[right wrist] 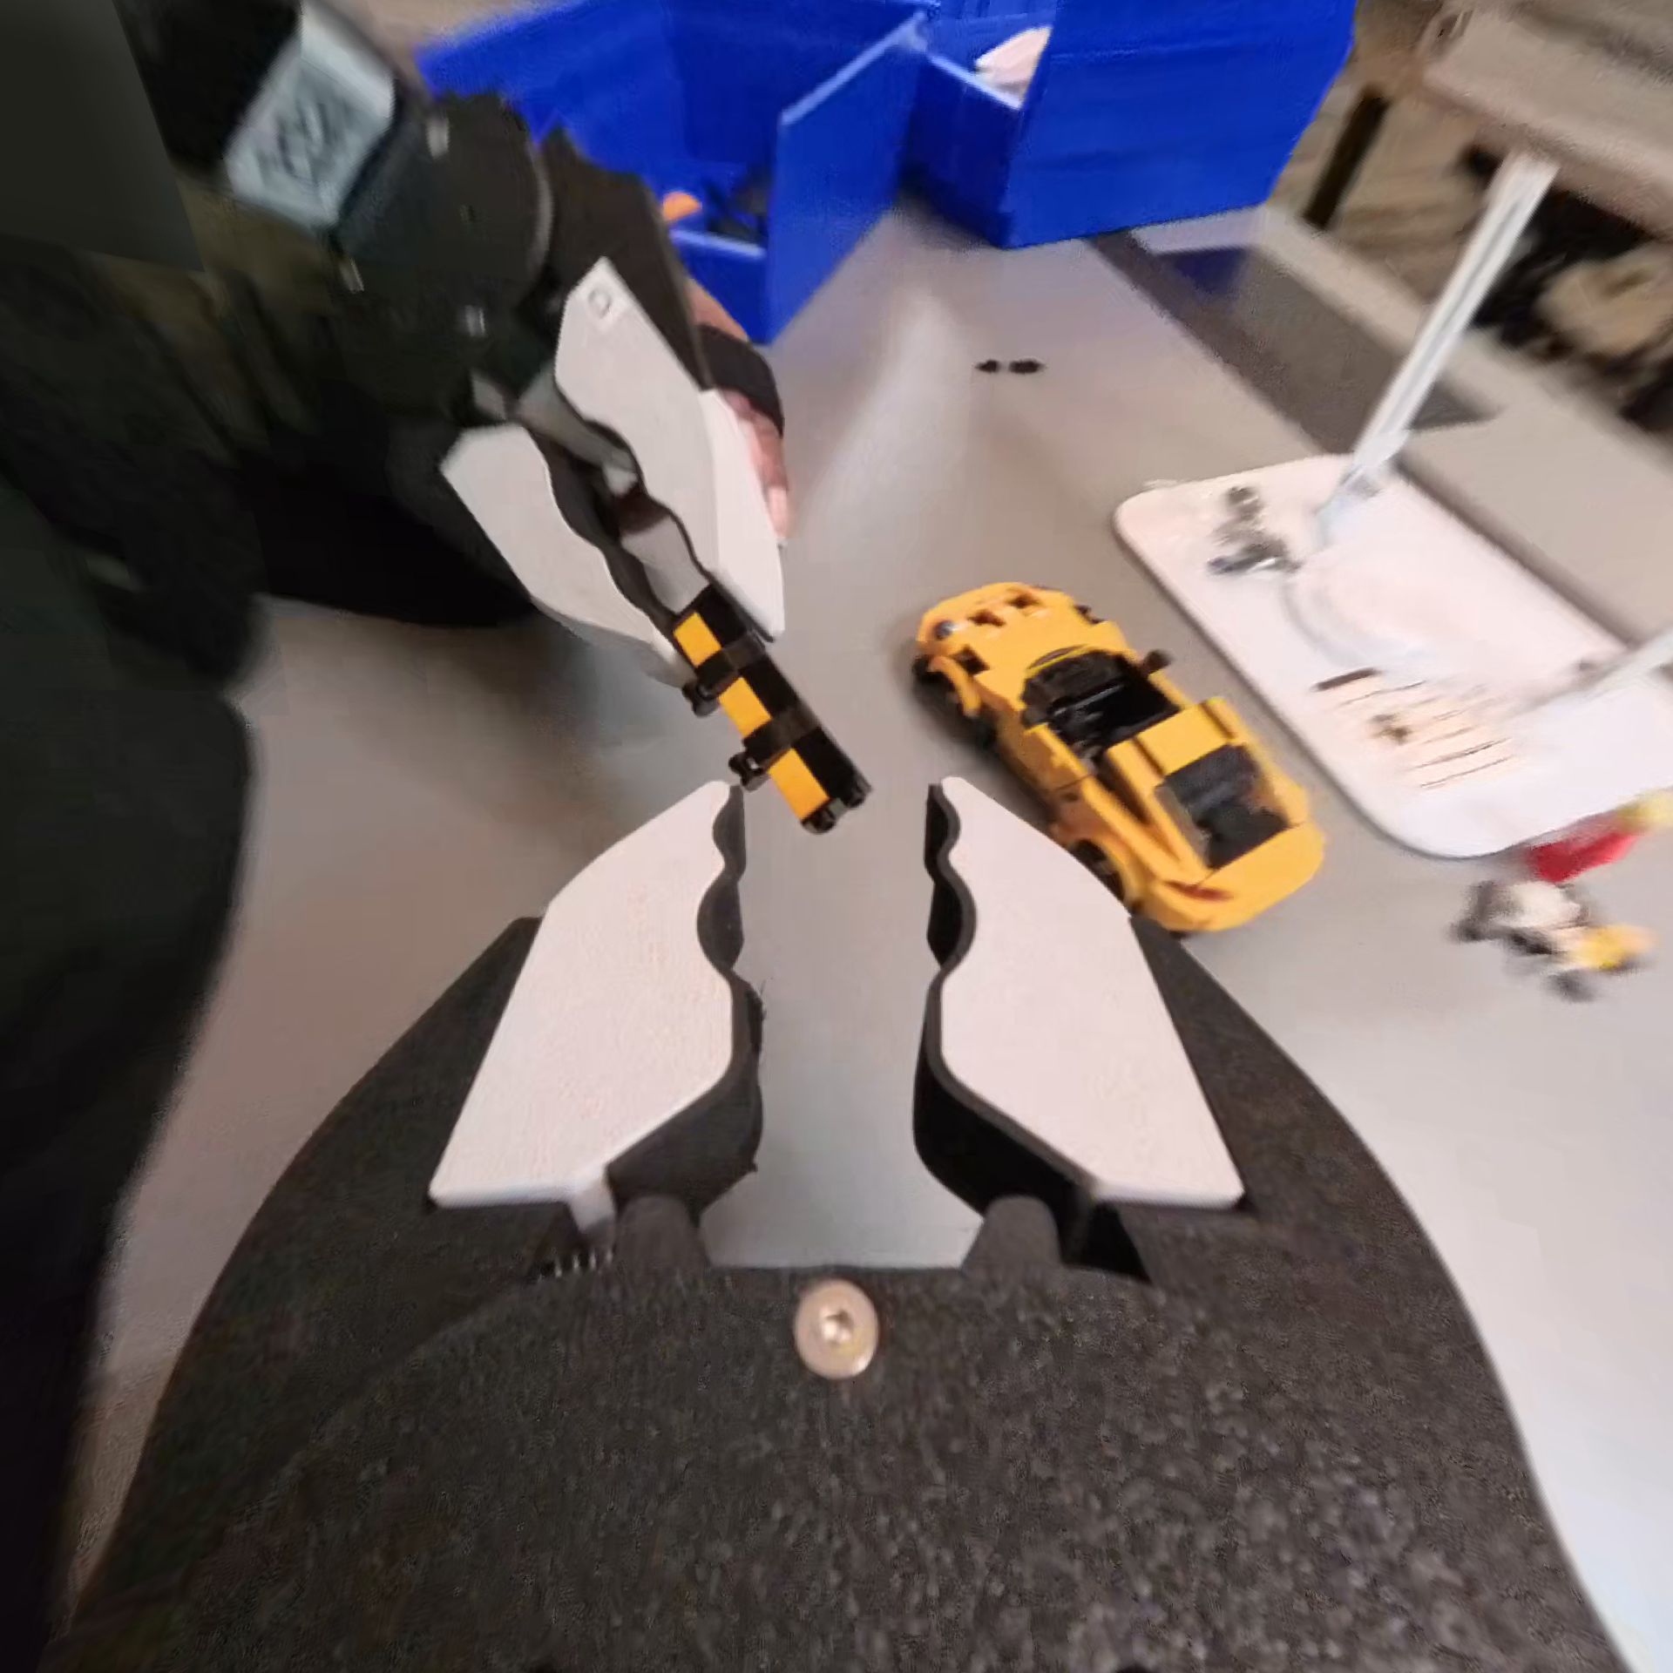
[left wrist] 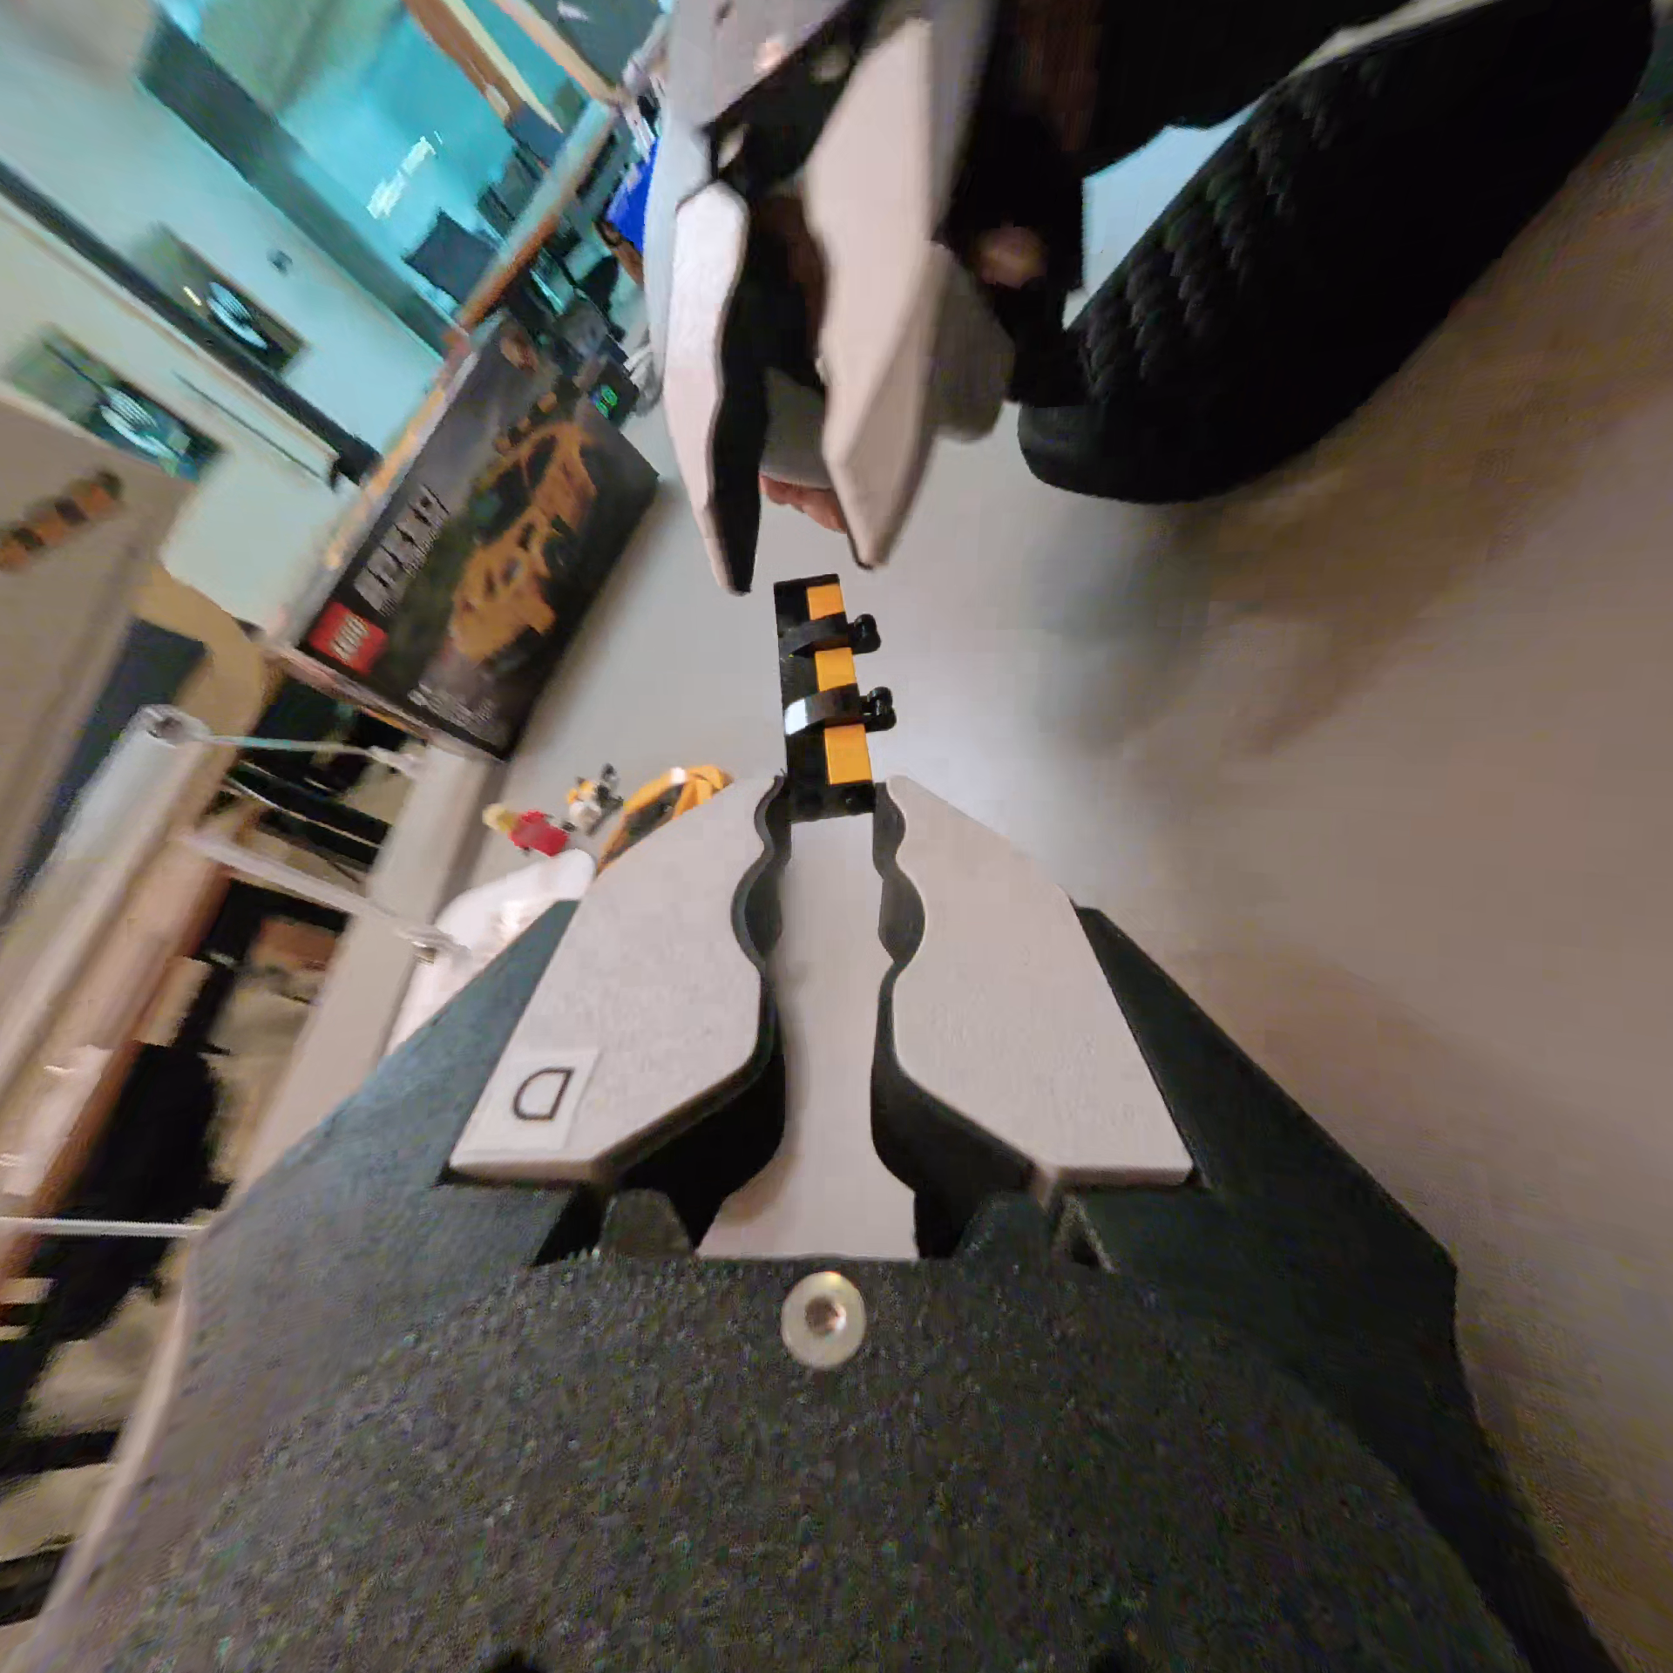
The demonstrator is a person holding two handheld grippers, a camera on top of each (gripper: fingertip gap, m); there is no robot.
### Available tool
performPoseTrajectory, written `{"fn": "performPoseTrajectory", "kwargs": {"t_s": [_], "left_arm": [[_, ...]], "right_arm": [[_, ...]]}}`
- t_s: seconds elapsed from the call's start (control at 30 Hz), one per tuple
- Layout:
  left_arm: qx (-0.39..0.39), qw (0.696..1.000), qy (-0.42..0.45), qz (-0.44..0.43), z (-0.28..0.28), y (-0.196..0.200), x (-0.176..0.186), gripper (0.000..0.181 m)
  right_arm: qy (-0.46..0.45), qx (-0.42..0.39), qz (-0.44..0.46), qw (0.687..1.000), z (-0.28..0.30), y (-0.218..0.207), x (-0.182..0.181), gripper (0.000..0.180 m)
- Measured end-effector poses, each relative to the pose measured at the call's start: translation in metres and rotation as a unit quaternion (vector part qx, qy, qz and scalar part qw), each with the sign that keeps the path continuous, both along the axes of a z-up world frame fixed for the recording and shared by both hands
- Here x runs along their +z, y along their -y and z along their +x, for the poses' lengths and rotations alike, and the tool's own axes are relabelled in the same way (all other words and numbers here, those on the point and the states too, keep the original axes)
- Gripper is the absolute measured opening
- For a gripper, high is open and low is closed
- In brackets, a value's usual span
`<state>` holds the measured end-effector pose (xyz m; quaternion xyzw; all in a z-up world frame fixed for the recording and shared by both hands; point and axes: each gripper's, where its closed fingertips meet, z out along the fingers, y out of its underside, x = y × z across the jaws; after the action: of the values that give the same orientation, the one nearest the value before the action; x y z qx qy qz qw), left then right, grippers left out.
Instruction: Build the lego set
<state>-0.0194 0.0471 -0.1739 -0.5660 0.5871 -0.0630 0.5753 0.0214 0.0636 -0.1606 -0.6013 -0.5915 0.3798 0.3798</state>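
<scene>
Blue bins (right wrist: 996,136) hold pieces; left hand-held gripper (left wrist: 828,797) grips strip (left wrist: 828,688), right (right wrist: 833,797) gapes.

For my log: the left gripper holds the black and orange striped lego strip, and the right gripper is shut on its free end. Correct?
Not quite. The left gripper does hold the black and orange striped lego strip, but the right gripper is open, apart from the free end, as the right wrist view shows.

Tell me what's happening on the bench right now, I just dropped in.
A person is building a Lego car with two handheld grippers. The left gripper is shut on one end of a black and yellow brick strip, held up off the grey table. The right gripper is open, facing the strip's free end without touching it. The yellow car sits unattended on the table, roof area open, beside a white sheet.
</scene>
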Motion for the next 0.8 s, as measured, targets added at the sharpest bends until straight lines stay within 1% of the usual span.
{"fn": "performPoseTrajectory", "kwargs": {"t_s": [0.1, 0.2, 0.27, 0.33, 0.5, 0.8], "left_arm": [[-0.007, 0.994, -0.047, 0.096, 0.003, 0.004, 0.003, 0.017], [-0.01, 0.981, -0.082, 0.175, 0.007, 0.007, 0.005, 0.017], [-0.01, 0.974, -0.092, 0.205, 0.008, 0.008, 0.008, 0.017], [-0.009, 0.97, -0.098, 0.223, 0.008, 0.009, 0.01, 0.017], [-0.001, 0.964, -0.105, 0.243, 0.004, 0.006, 0.013, 0.016], [-0.012, 0.958, -0.11, 0.263, 0.004, 0.01, 0.016, 0.016]], "right_arm": [[-0.011, 0.064, -0.13, 0.989, 0.004, 0.009, 0.001, 0.037], [-0.019, 0.108, -0.19, 0.976, -0.004, 0.02, 0.0, 0.034], [-0.021, 0.127, -0.199, 0.971, -0.009, 0.026, -0.001, 0.028], [-0.028, 0.14, -0.202, 0.969, -0.013, 0.029, 0.0, 0.014], [-0.054, 0.152, -0.201, 0.966, -0.016, 0.033, 0.006, 0.01], [-0.077, 0.152, -0.191, 0.967, -0.015, 0.038, 0.007, 0.009]]}}
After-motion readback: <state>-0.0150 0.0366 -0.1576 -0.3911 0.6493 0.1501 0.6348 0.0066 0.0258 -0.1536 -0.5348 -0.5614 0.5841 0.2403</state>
